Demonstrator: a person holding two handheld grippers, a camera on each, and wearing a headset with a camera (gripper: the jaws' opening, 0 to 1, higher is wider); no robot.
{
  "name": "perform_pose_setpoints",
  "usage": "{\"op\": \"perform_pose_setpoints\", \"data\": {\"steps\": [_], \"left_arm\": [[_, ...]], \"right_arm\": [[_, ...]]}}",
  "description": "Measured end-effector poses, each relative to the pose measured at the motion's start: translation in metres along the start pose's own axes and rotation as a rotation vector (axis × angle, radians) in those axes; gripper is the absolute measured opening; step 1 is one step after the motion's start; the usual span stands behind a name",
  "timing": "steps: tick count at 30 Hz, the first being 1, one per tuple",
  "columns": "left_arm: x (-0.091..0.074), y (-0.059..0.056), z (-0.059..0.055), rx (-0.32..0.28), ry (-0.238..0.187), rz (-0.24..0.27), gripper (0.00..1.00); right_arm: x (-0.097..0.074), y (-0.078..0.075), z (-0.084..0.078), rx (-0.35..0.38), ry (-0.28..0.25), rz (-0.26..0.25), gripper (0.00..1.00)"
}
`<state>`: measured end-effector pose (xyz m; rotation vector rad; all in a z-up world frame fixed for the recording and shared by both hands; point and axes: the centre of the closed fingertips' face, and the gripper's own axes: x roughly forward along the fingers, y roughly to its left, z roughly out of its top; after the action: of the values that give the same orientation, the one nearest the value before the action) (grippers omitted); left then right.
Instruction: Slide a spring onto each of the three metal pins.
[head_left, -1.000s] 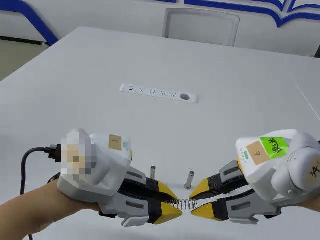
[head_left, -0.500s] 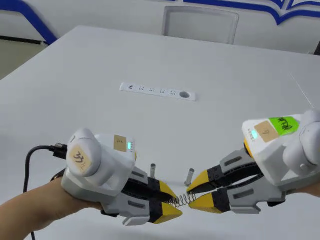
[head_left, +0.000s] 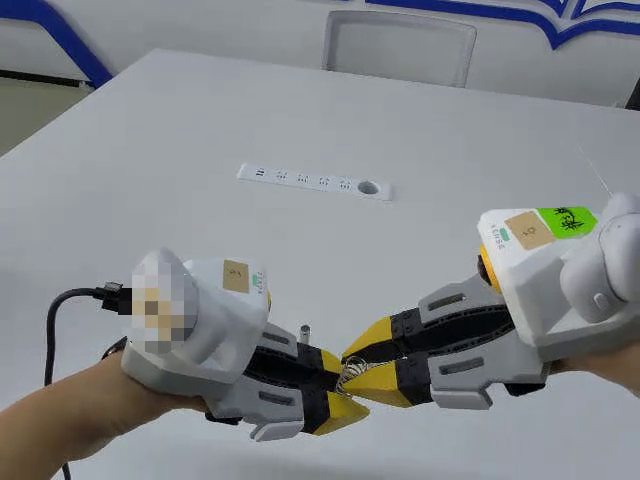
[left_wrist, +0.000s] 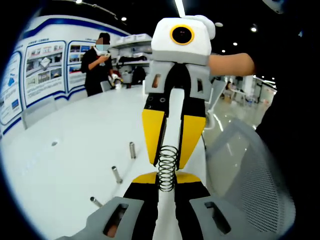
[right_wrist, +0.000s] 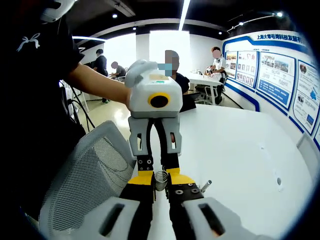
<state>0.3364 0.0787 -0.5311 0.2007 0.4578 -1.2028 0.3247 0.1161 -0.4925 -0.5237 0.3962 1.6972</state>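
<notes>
The gap's closed up! A second ago the small coiled steel-wire spring (head_left: 347, 376) was drawn out between two sets of tongs held apart, and now the yellow-tipped right tongs (head_left: 350, 372) have pushed in on the yellow-tipped left tongs (head_left: 340, 385) until the tips almost meet. The spring is bunched short between them. It's held in the air over the white tabletop (head_left: 200, 150), well to the person's side of the long white power strip (head_left: 315, 185). Both tongs are narrow. The left pair pinches one end of the coil, and the right pair looks to be nipping the other. In the left gripper view the three short grey metal pins (left_wrist: 116, 174) stand in a loose row on the tabletop, every one of them bare. In the head view one pin pokes up just past the left tongs on the power-strip side. So nothing's on a pin yet, and this reads as a regrip or a hand-over in mid-air. The likely call now is for one pair to let go, so the other can carry the spring toward the power strip, turn its open end down and line it up over the first pin. The risk is a squeezed spring jumping free the moment either grip eases.
</notes>
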Motion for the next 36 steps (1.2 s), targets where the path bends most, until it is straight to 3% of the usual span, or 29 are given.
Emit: {"op": "perform_pose_setpoints", "data": {"steps": [10,13,16,21,27,33,36], "left_arm": [[0.002,0.007,-0.004,0.021,0.013,0.017,0.11],[0.0,0.008,-0.001,-0.005,-0.003,0.015,0.13],[-0.005,0.015,0.003,-0.016,-0.028,0.046,0.15],[-0.013,0.03,0.001,-0.054,-0.052,0.098,0.33],[-0.025,0.042,-0.011,-0.079,-0.036,0.158,0.46],[-0.037,0.057,-0.029,-0.117,-0.008,0.222,0.63],[-0.041,0.063,-0.027,-0.133,-0.026,0.249,0.67]], "right_arm": [[0.002,-0.006,-0.004,0.049,-0.004,-0.033,0.11],[0.002,-0.009,-0.001,0.055,-0.012,-0.041,0.11],[0.0,-0.014,0.002,0.051,-0.016,-0.056,0.11],[-0.009,-0.031,0.004,0.048,-0.011,-0.105,0.11],[-0.021,-0.058,-0.004,0.067,0.004,-0.191,0.11],[-0.031,-0.079,-0.029,0.091,0.085,-0.267,0.11],[-0.032,-0.086,-0.041,0.111,0.11,-0.292,0.11]]}}
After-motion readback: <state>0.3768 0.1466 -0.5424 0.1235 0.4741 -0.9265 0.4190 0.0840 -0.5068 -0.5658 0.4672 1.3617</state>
